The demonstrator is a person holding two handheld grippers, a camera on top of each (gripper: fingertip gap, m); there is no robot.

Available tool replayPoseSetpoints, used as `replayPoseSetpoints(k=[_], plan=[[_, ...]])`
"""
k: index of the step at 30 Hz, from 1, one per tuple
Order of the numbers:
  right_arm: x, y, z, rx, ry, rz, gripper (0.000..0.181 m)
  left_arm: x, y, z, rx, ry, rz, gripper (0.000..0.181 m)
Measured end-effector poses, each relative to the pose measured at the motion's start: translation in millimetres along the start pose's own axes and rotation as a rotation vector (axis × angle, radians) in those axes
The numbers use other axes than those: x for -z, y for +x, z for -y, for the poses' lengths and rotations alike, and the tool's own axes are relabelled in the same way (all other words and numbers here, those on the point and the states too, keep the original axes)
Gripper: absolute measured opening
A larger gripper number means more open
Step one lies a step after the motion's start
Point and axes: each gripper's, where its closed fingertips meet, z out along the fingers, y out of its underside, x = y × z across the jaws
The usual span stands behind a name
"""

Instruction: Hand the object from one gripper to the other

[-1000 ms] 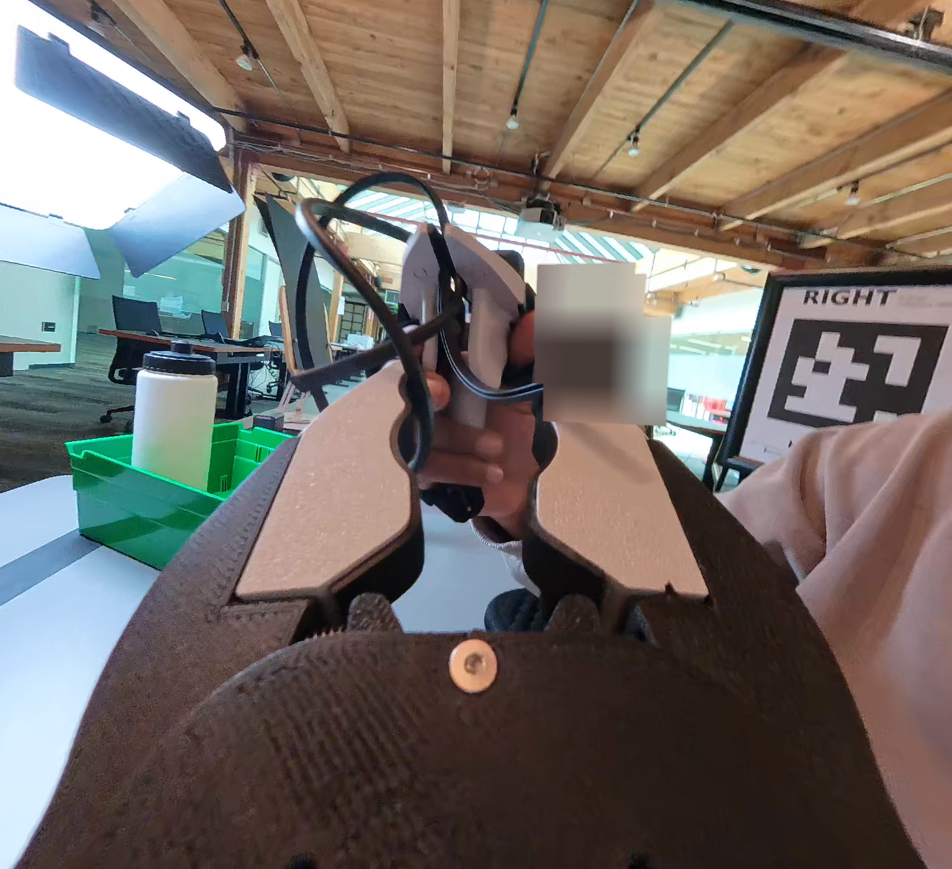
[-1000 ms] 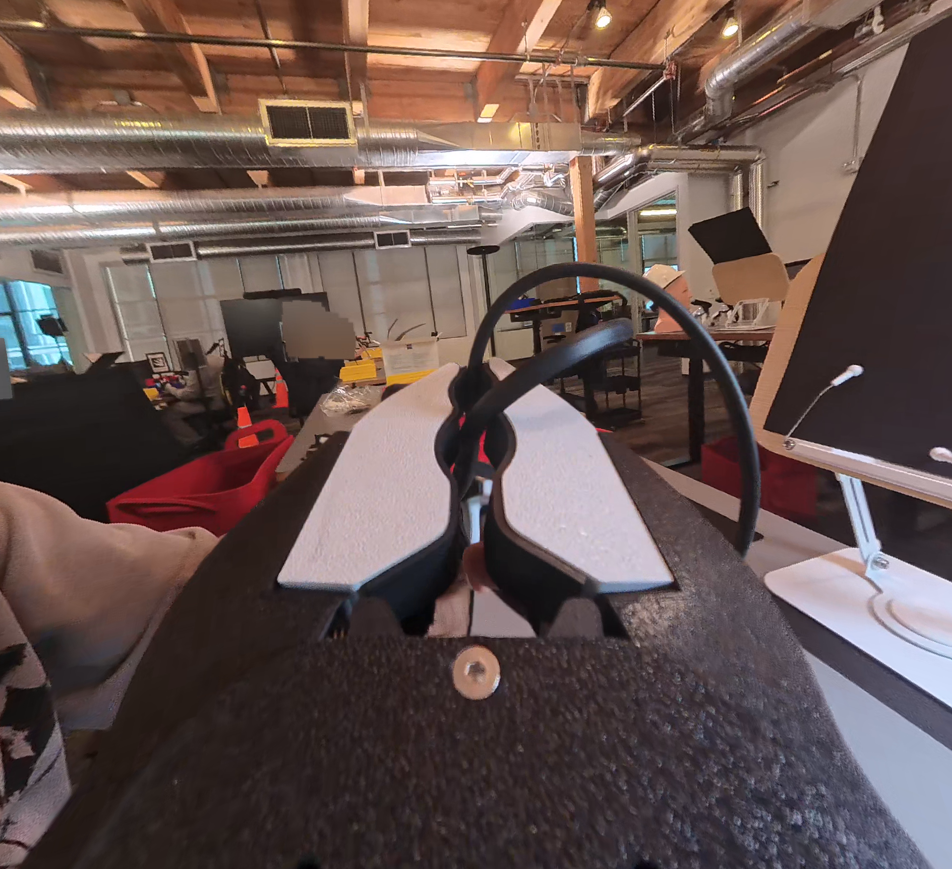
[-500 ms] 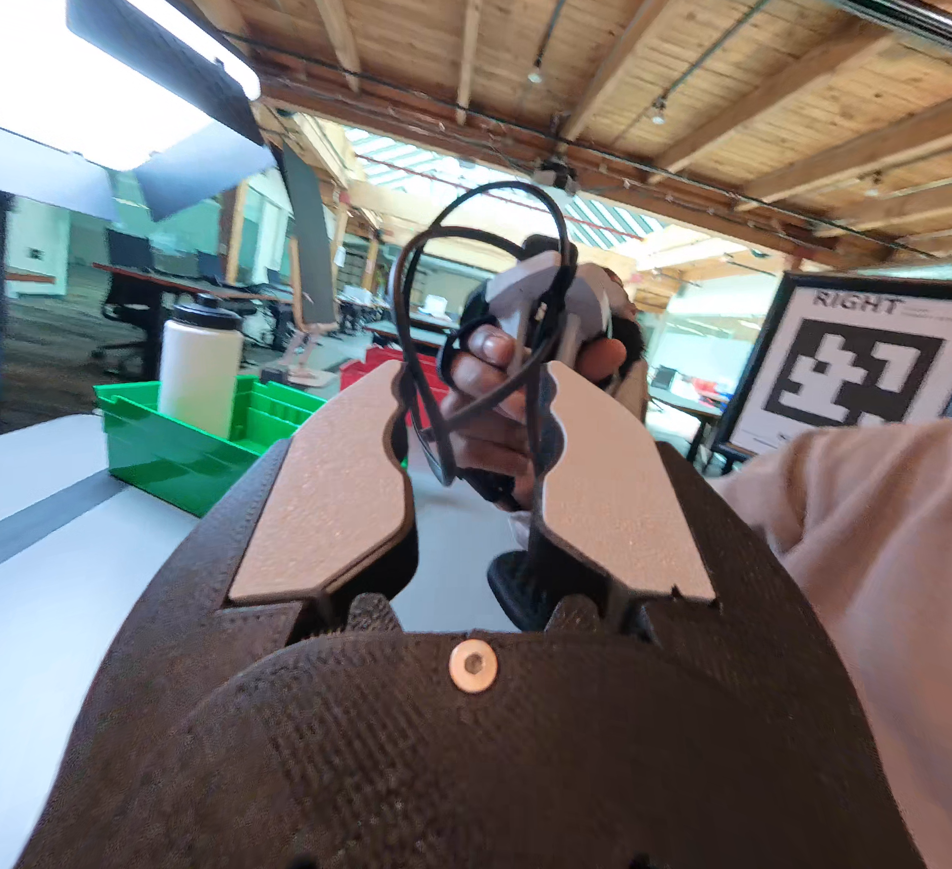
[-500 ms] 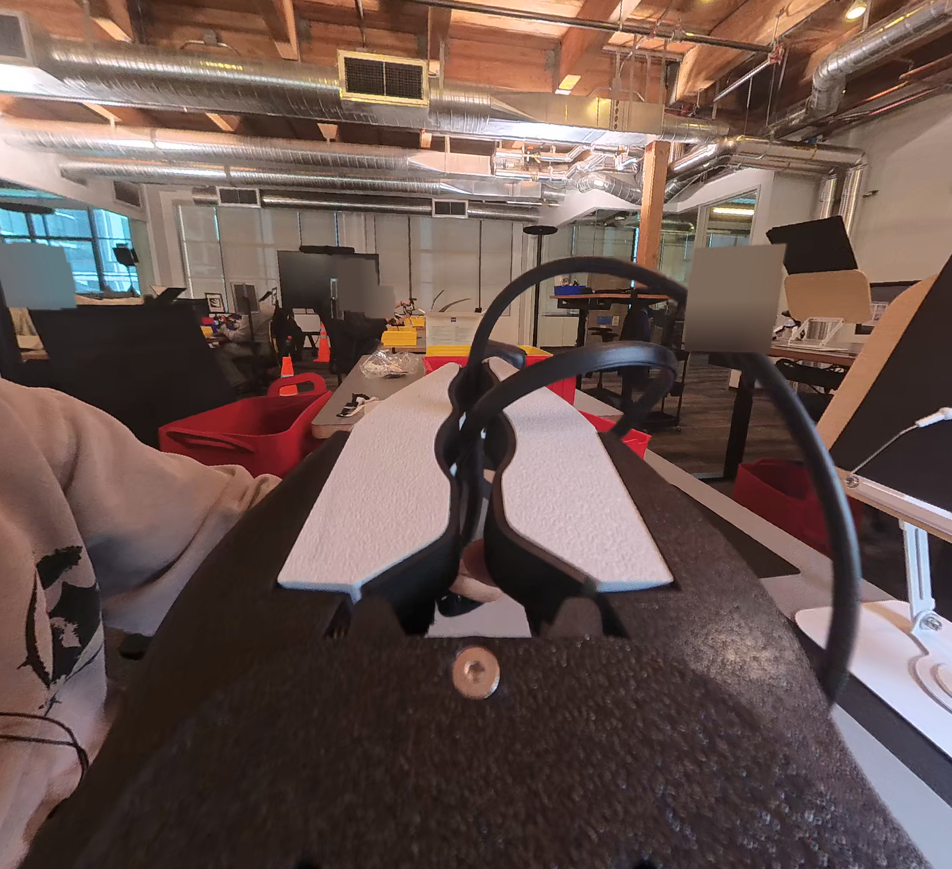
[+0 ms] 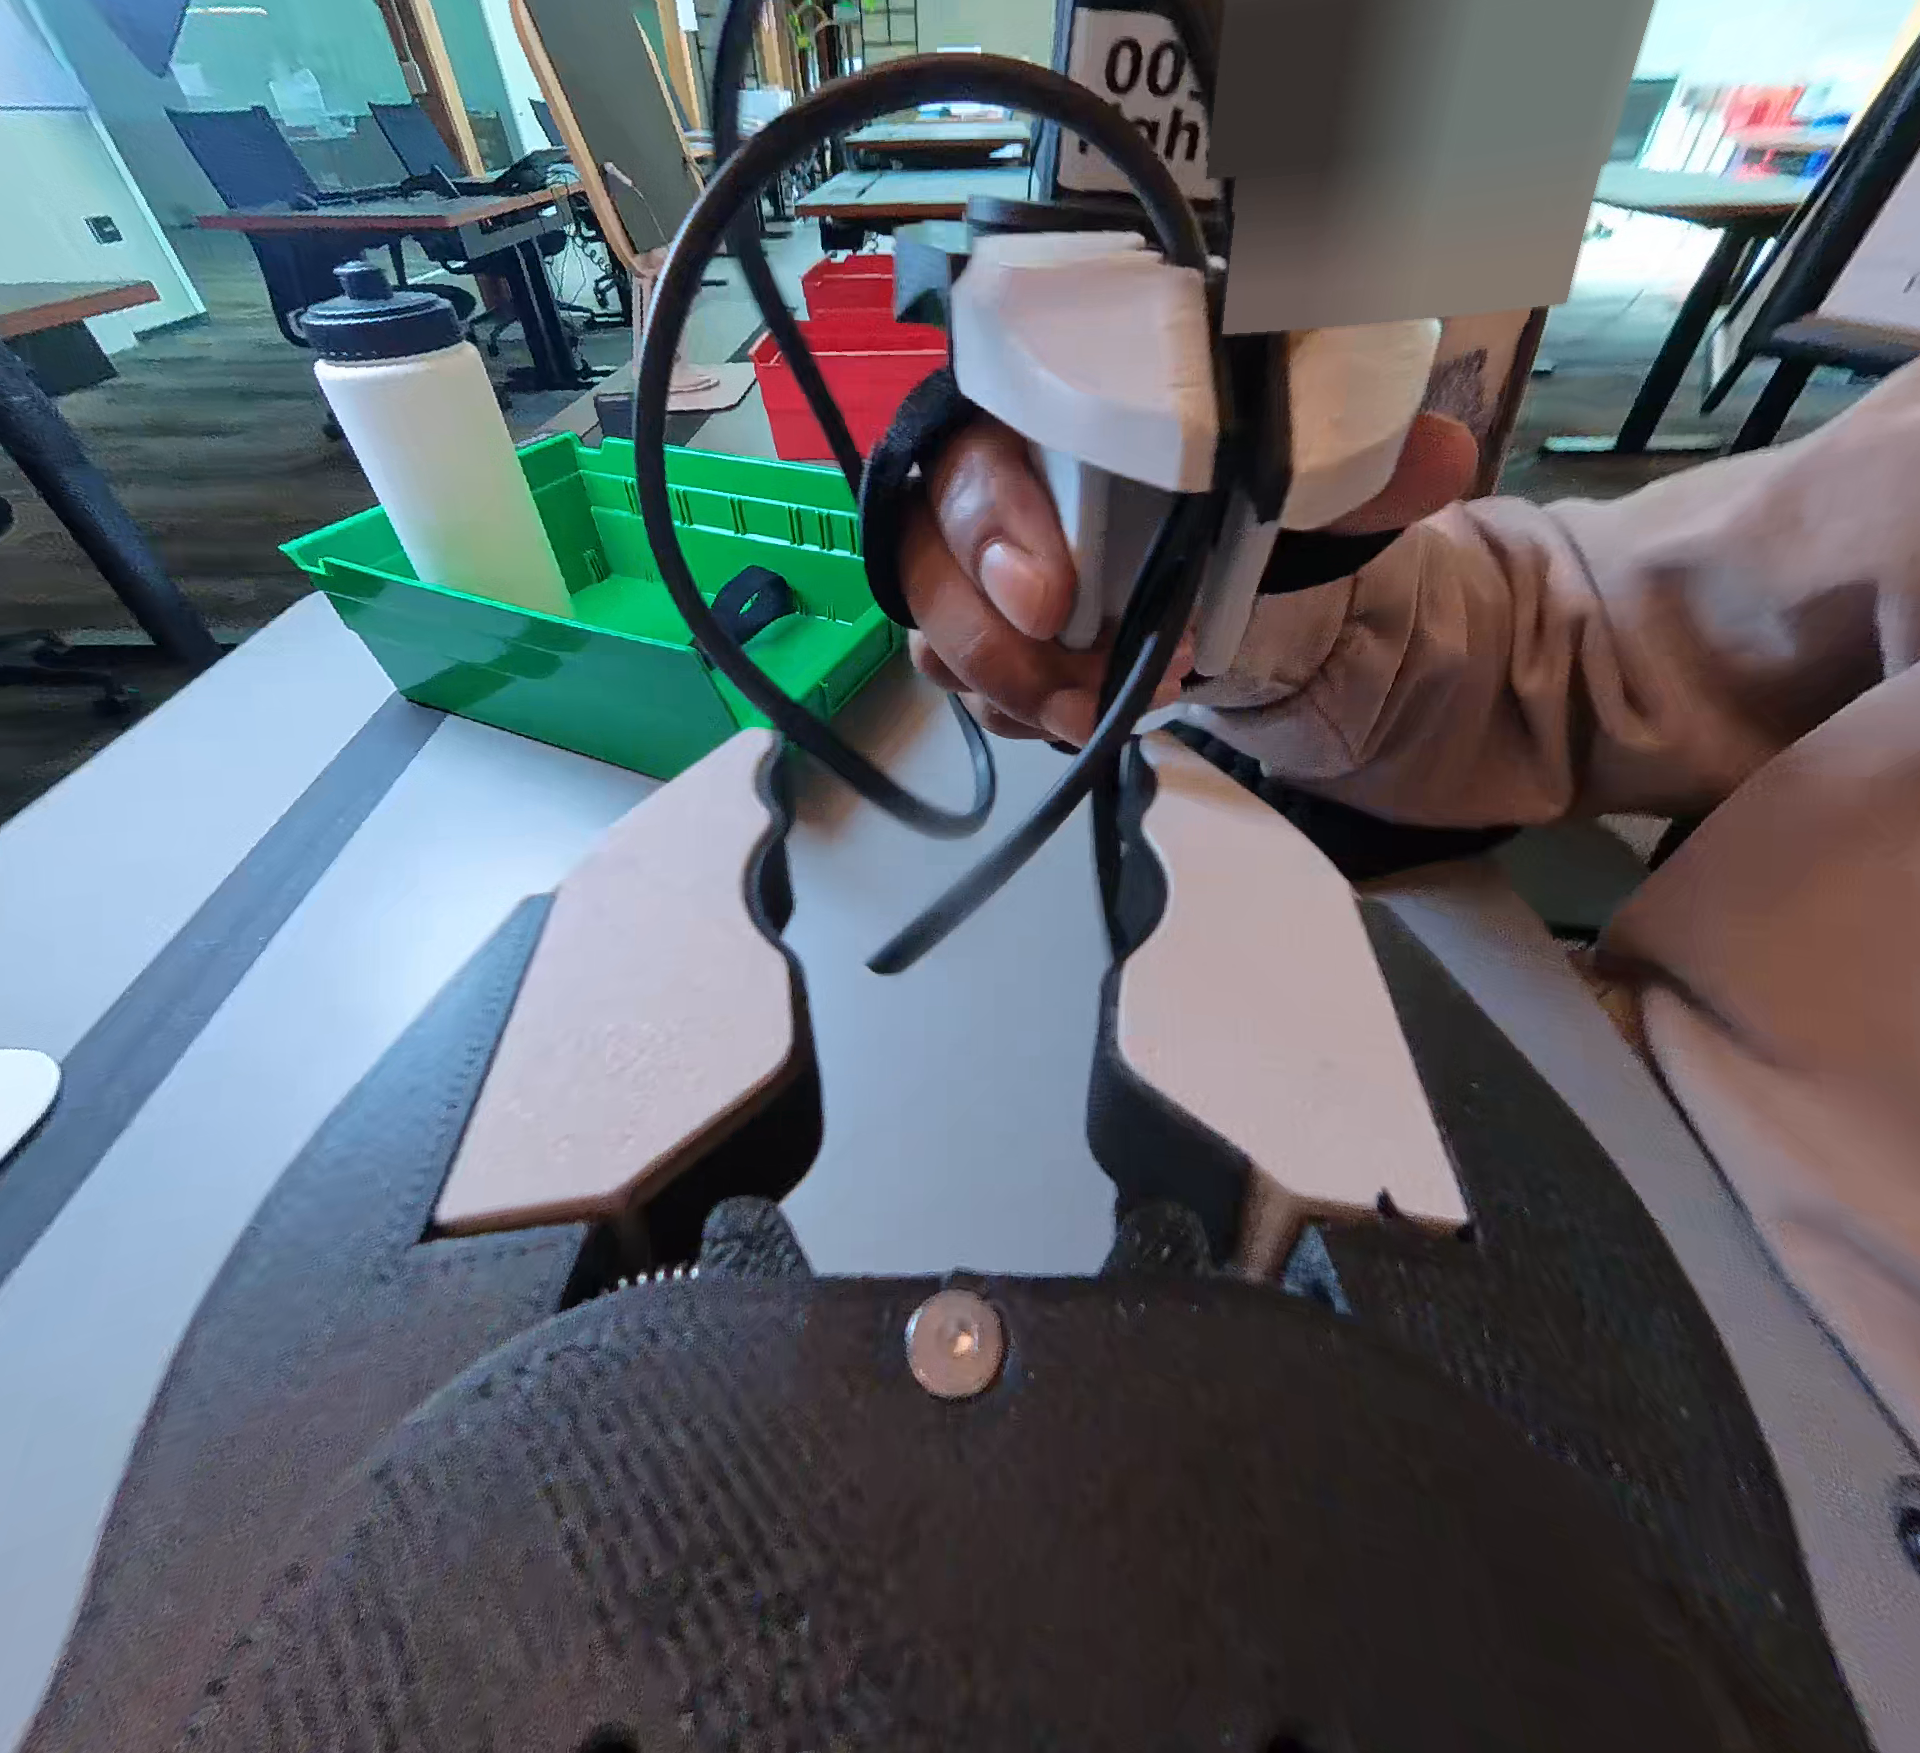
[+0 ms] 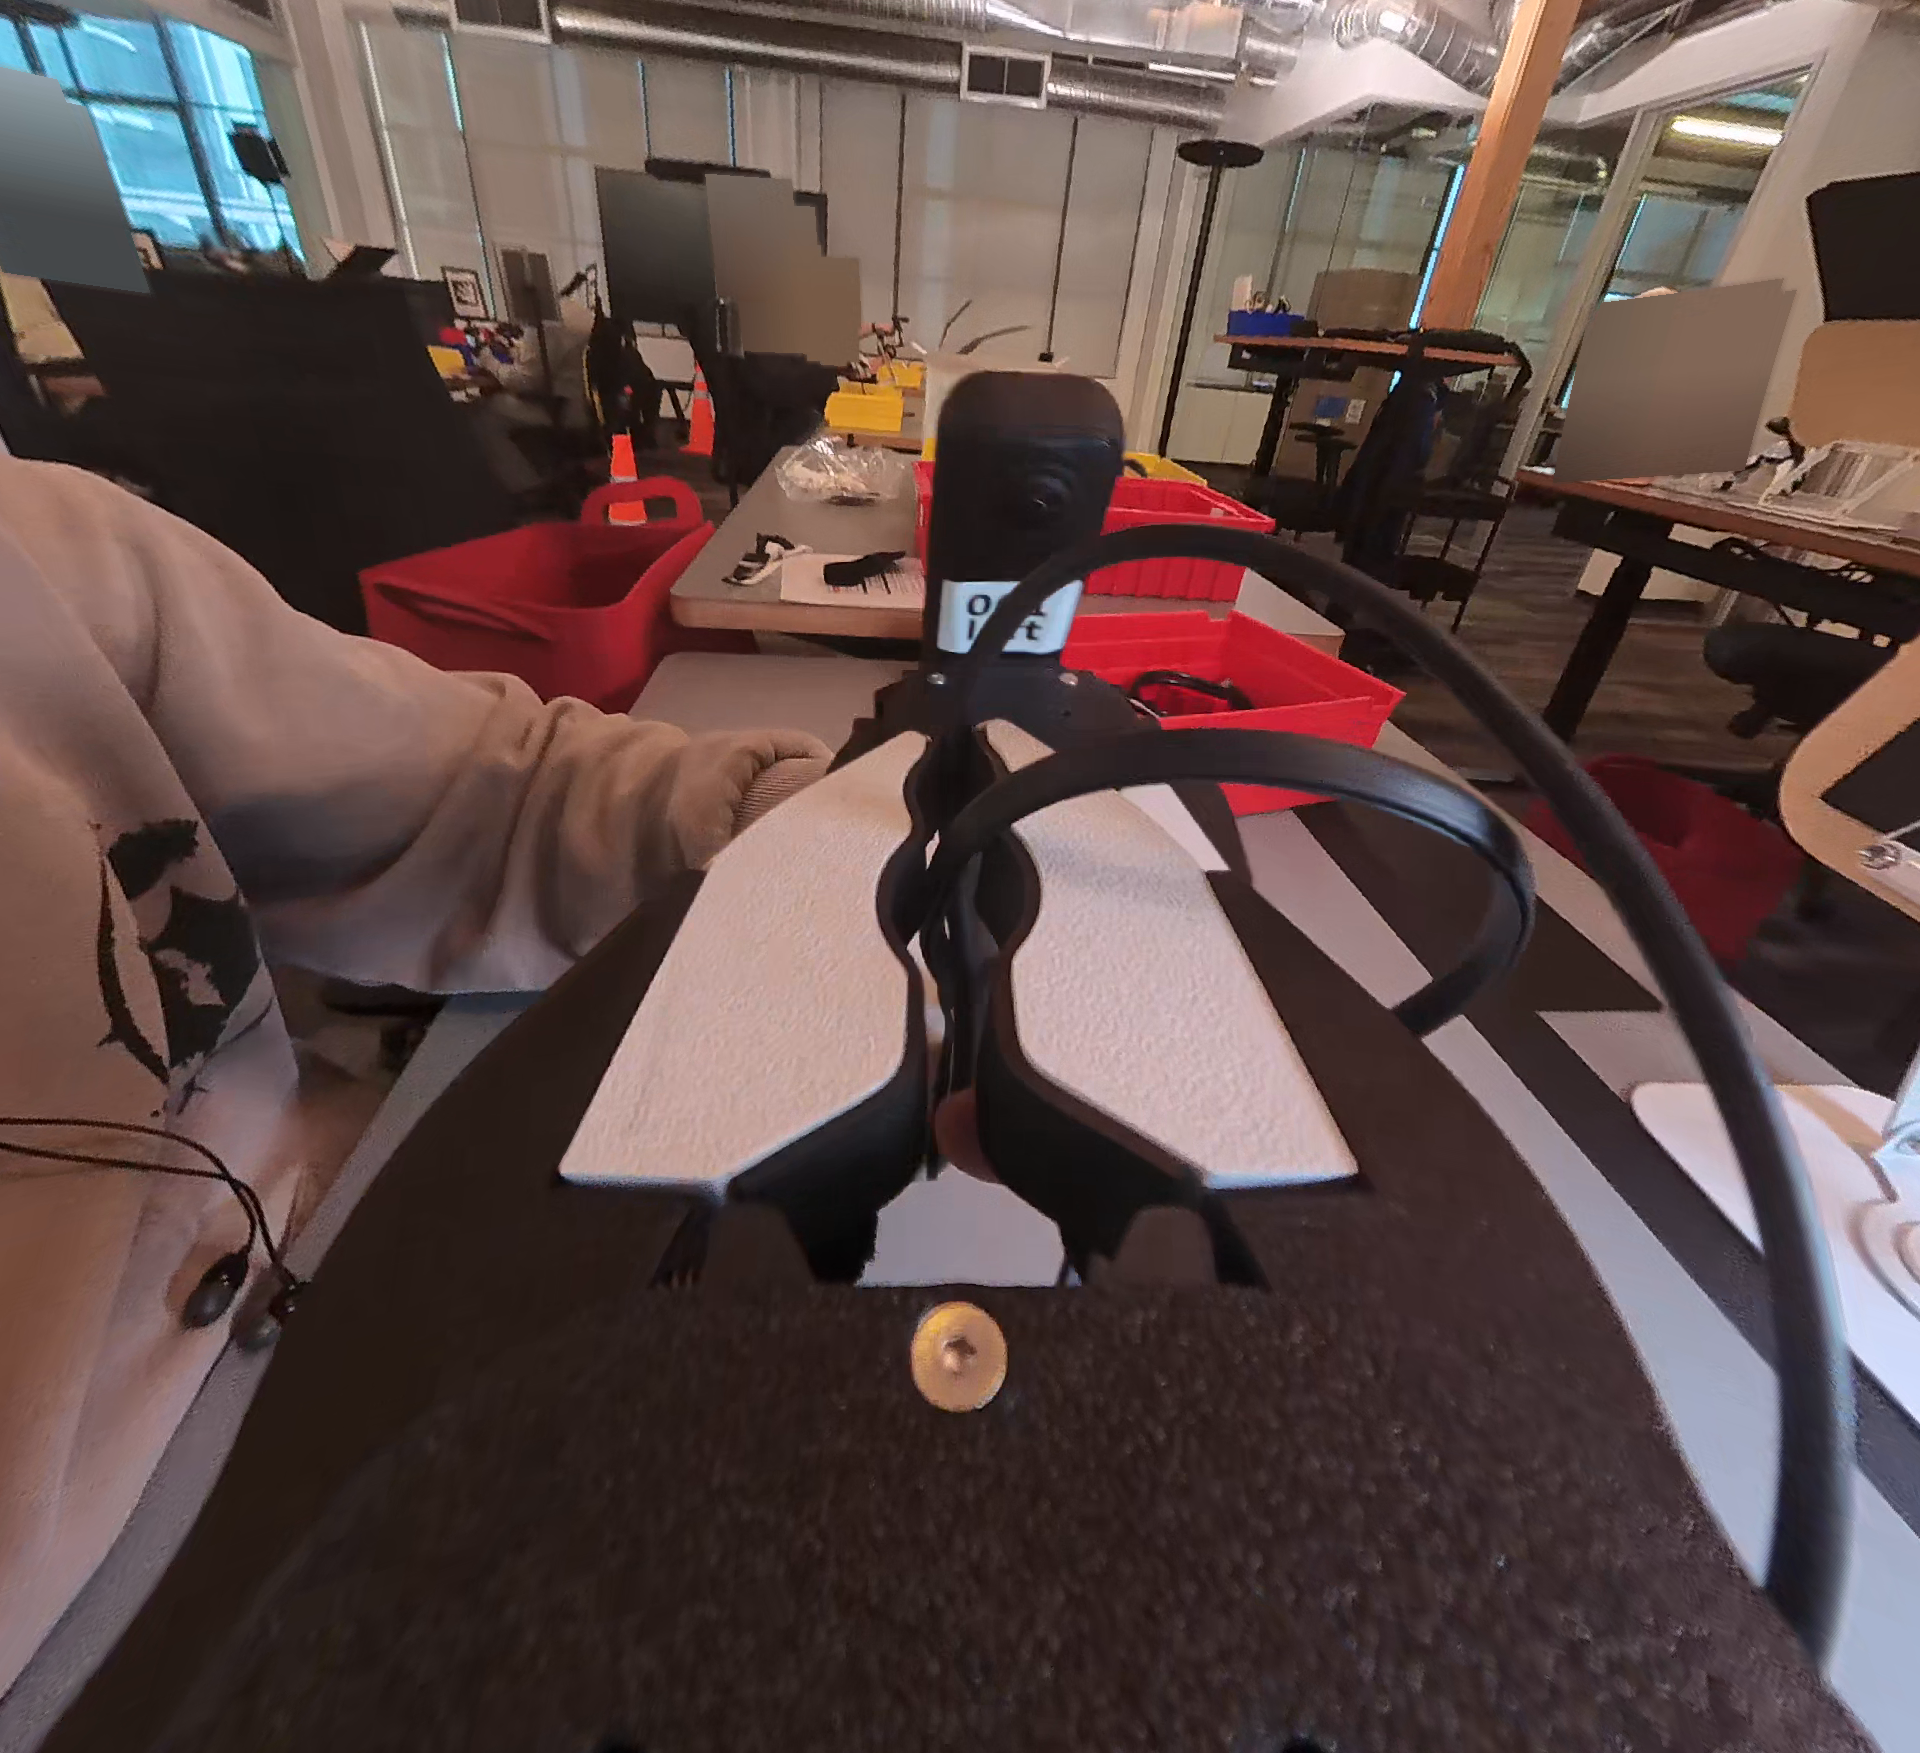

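Two thin black headbands (image 5: 935,70) are clamped in my right gripper (image 6: 956,820), which is shut on them; their hoops (image 6: 1247,768) arc out to the right in the right wrist view. In the left wrist view a hand holds the right gripper's white handle (image 5: 1091,394) straight ahead. My left gripper (image 5: 956,768) is open. The loose headband ends hang down between its fingertips without being pinched. The left gripper's black camera (image 6: 1023,498) faces me in the right wrist view.
A green bin (image 5: 540,654) with a white bottle (image 5: 436,456) stands on the grey table (image 5: 208,872) at the left. Red bins (image 6: 1195,664) and a red basket (image 6: 520,591) lie beyond. A white stand base (image 6: 1766,1163) is at the right. A beige sleeve (image 5: 1558,612) crosses on the right. The tips of one gripper are about 8 cm away from the tips of the other.
Both grippers have tilted down from the ceiling toward the table and come closer together. The headband ends now reach down between the left gripper's open fingers. The right gripper stays shut on the headbands.
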Motion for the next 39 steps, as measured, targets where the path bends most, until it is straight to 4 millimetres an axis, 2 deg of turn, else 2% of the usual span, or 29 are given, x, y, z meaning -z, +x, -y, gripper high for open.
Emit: replayPoseSetpoints(k=[4,6,8,13,17,22,24,27,30,32,33,36,39], plan=[[3,3,0,-0.012,-0.008,-0.005,0.004,-1,6,-2,-0.08,-0.041,0.009,0.033],[4,2,0,-0.028,-0.014,0.014,0.004,-2,4,-5,-0.122,-0.057,0.034,0.014],[6,4,-2,-0.015,-0.044,-0.005,0.004,-1,2,-8,-0.163,-0.089,0.055,0.005],[12,6,-3,-0.004,-0.095,-0.013,0.007,9,-18,-4,-0.218,-0.13,0.196,0.004],[9,2,-10,0.016,-0.132,0.002,0.007,13,-26,-3,-0.129,-0.102,0.204,0.006],[2,-16,-24,0.04,-0.205,0.094,0.005,3,-26,-18,-0.024,-0.114,0.155,0.035],[2,-27,-29,0.037,-0.236,0.158,0.004,0,-23,-21,-0.034,-0.121,0.143,0.052],[4,-45,-35,0.009,-0.271,0.27,0.004,-5,-15,-23,-0.083,-0.127,0.114,0.064],[8,-57,-37,-0.014,-0.285,0.349,0.004,-7,-1,-23,-0.169,-0.138,0.058,0.038],[12,-62,-35,-0.04,-0.288,0.387,0.005,-7,3,-23,-0.224,-0.149,0.061,0.014],[14,-61,-35,-0.039,-0.296,0.381,0.007,-6,1,-20,-0.239,-0.149,0.08,0.01],[24,-53,-37,-0.059,-0.342,0.354,0.013,4,-11,-11,-0.266,-0.15,0.161,0.008],[33,-30,-44,-0.041,-0.395,0.242,0.017,24,-29,5,-0.282,-0.127,0.271,0.008]])
